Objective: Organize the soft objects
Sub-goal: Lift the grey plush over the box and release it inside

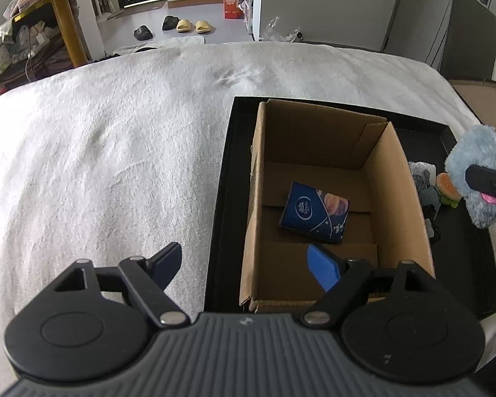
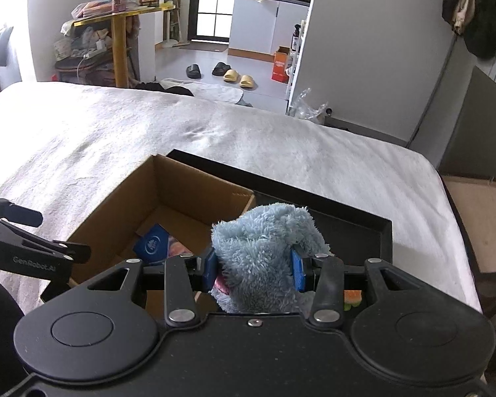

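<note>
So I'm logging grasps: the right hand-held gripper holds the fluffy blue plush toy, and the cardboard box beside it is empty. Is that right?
Not quite. The cardboard box is not empty: a dark blue tissue pack lies on its floor, as the left wrist view shows. The right hand-held gripper does hold the fluffy blue plush toy.

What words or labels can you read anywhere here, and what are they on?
"GenRobot.AI": on the left gripper, seen from the right wrist.
Blue pack in the box: round white logo, lettering too blurred to read.
Orange carton on the floor: print too small to read.
Bottles and jars on the yellow table: labels too small to read.
</note>
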### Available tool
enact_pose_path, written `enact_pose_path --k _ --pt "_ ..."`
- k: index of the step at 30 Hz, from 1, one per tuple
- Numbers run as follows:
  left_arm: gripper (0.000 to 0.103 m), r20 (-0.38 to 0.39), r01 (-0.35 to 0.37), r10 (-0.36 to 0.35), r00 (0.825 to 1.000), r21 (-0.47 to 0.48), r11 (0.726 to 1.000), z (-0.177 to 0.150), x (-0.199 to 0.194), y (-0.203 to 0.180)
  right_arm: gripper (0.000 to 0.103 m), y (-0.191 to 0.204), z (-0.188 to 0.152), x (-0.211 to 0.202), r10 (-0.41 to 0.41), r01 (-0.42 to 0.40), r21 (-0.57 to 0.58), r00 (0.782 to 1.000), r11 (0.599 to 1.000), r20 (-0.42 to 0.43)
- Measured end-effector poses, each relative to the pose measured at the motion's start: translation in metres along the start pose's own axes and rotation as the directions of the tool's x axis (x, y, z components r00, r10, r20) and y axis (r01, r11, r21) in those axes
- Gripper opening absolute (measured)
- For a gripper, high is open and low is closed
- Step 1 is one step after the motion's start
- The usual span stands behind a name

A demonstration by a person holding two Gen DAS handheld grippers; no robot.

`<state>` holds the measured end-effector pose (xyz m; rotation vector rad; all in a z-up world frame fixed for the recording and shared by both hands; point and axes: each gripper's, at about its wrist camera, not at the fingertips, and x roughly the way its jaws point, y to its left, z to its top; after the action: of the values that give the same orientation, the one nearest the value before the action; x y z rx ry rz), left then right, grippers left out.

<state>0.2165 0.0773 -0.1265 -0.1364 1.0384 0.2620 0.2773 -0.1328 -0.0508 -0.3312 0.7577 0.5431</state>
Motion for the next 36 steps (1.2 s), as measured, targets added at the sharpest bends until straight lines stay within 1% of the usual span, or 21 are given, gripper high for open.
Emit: enact_pose_path --k 3,9,18,20,21,22,23,24,25,26,27,29,30,31,32,34,36 --pt "0.083 -0.006 0.013 -0.013 1.0 0.002 1.0 0.0 0.001 0.001 0.042 0.011 0.005 0.001 0.004 -0.004 -0.035 1.0 0.999 0.0" --pt "0.083 -0.007 0.012 -0.012 1.0 0.001 1.0 0.001 0.006 0.001 0.043 0.034 0.017 0.005 0.009 -0.008 -0.141 1.0 0.99 0.006" --pt "0.075 -0.018 0.025 -0.025 1.0 -0.018 1.0 0.003 0.013 0.004 0.043 0.057 0.029 0.015 0.024 -0.02 -0.287 1.0 0.958 0.01" --pt "0.069 -0.024 0.027 -0.027 0.999 -0.024 0.999 0.004 0.016 0.005 0.043 0.062 0.034 0.018 0.034 -0.028 -0.314 0.999 0.949 0.014" --pt "0.061 -0.028 0.031 -0.032 0.999 -0.03 0.999 0.004 0.017 0.006 0.043 0.064 0.036 0.019 0.038 -0.03 -0.328 0.999 0.944 0.017" --pt "0.049 -0.033 0.037 -0.038 0.999 -0.036 0.999 0.004 0.019 0.007 0.043 0.066 0.038 0.021 0.04 -0.031 -0.343 0.999 0.939 0.021" --pt "0.041 -0.04 0.043 -0.044 0.998 -0.044 0.998 0.004 0.021 0.008 0.043 0.068 0.042 0.023 0.04 -0.028 -0.36 0.999 0.933 0.027" --pt "0.028 -0.048 0.05 -0.052 0.997 -0.054 0.997 0.004 0.023 0.009 0.044 0.069 0.044 0.024 0.04 -0.025 -0.371 0.999 0.928 0.034" --pt "0.019 -0.054 0.058 -0.062 0.997 -0.066 0.996 0.004 0.024 0.011 0.044 0.071 0.047 0.026 0.042 -0.023 -0.38 0.998 0.925 0.043" --pt "0.016 -0.054 0.071 -0.075 0.996 -0.078 0.994 0.004 0.025 0.013 0.045 0.072 0.05 0.028 0.047 -0.025 -0.387 0.998 0.922 0.048" --pt "0.01 -0.051 0.083 -0.087 0.995 -0.085 0.993 0.004 0.025 0.015 0.045 0.073 0.051 0.031 0.051 -0.027 -0.395 0.997 0.918 0.05" --pt "0.008 -0.045 0.097 -0.101 0.994 -0.092 0.991 0.003 0.024 0.016 0.049 0.077 0.052 0.038 0.048 -0.021 -0.429 0.998 0.903 0.051" --pt "0.008 -0.042 0.096 -0.1 0.994 -0.091 0.991 0.003 0.023 0.016 0.049 0.08 0.051 0.04 0.035 -0.008 -0.448 0.998 0.894 0.053" --pt "0.008 -0.04 0.093 -0.097 0.994 -0.09 0.992 0.002 0.023 0.015 0.052 0.081 0.05 0.041 0.021 0.009 -0.464 0.998 0.886 0.059" --pt "0.008 -0.039 0.091 -0.095 0.995 -0.09 0.992 0.002 0.022 0.015 0.06 0.083 0.049 0.041 0.009 0.023 -0.476 0.998 0.879 0.065" --pt "0.008 -0.034 0.094 -0.097 0.995 -0.087 0.992 0.003 0.021 0.014 0.067 0.08 0.048 0.038 -0.012 0.048 -0.472 0.997 0.88 0.079" --pt "0.008 -0.029 0.081 -0.084 0.996 -0.086 0.993 0.003 0.02 0.013 0.069 0.075 0.047 0.032 -0.018 0.056 -0.453 0.996 0.89 0.089"
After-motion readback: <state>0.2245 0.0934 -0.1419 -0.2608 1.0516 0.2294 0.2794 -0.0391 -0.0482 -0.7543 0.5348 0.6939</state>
